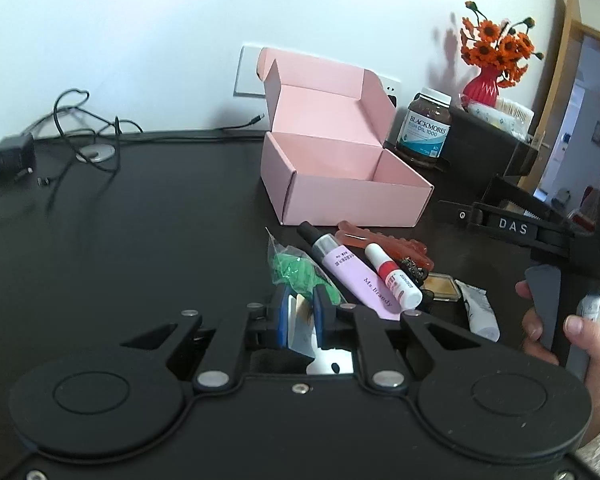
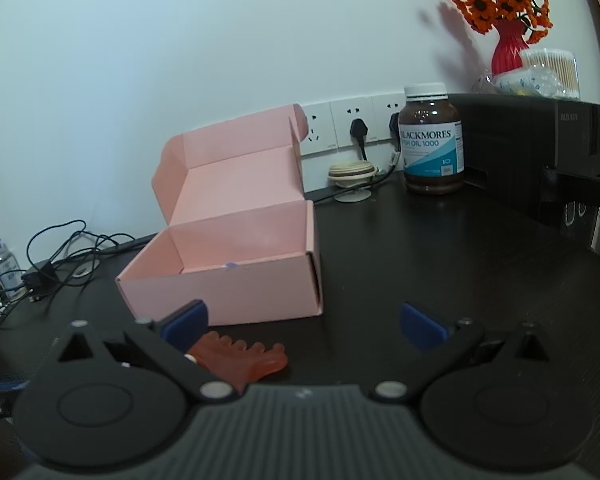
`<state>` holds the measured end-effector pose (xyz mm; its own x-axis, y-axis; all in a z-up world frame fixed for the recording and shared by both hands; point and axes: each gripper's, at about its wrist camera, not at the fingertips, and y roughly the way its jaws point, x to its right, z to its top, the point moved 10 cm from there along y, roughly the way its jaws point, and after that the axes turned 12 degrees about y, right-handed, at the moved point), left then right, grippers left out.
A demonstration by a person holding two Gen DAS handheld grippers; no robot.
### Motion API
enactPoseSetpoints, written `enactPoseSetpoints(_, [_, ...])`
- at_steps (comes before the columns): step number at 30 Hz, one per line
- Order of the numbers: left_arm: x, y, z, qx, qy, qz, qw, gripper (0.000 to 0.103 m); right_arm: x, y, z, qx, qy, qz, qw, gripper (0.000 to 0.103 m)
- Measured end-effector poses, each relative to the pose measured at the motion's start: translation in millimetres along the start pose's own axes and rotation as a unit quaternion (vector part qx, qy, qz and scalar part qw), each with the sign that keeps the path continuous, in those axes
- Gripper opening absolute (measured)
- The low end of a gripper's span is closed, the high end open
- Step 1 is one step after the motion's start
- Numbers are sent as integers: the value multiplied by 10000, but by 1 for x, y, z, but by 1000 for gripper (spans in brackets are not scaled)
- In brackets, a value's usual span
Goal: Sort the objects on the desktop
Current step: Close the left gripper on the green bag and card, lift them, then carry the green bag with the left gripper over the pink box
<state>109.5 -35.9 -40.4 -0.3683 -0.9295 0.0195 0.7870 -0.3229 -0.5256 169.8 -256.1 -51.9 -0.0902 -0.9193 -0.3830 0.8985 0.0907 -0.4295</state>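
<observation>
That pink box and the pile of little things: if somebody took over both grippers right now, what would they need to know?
Left gripper: shut on a small flat packet, what it is unclear, low at the pile's near edge.
Right gripper: open, holding nothing, in front of the pink box.
Pink box: lid up; something small lies at the bottom, hard to identify.
Left to sort on the desk: green bag, purple tube, red-and-white tube, orange hair clip, white tube.
</observation>
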Motion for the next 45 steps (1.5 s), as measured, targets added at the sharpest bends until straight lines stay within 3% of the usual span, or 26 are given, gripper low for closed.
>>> enactPoseSetpoints(4, [3,1,2,21,65,57,10000,13,1,0,0,-28,45,22,10000,102])
enactPoseSetpoints(8, [8,10,-5,-247,8,-104,9996,19,1,1,0,-25,81,35,10000,102])
enactPoseSetpoints(10, [6,15,-8,-308,-48,-82,9995,29,2,0,0,-22,87,36,10000,102])
enactPoseSetpoints(12, [2,20,-11,-364,-203,-102,9991,53,2,0,0,-21,90,45,9999,102])
enactPoseSetpoints(14, [-2,23,-12,-380,-395,-165,9984,61,2,0,0,-23,93,54,9999,102])
enactPoseSetpoints(22, [-2,38,-5,-481,-420,-34,9980,58,3,1,0,-31,125,66,9999,102])
enactPoseSetpoints(24, [1,42,-4,-504,-349,6,9981,41,3,1,1,-29,144,71,9999,102])
enactPoseSetpoints(30, [4,40,-1,-403,-340,137,9985,29,5,1,1,-56,216,123,9997,102])
enactPoseSetpoints(38, [7,24,4,-222,-81,209,9995,21,4,2,0,-58,187,78,9998,102])
enactPoseSetpoints(45, [8,2,18,216,168,353,9990,17,2,3,0,-58,104,22,9999,102])
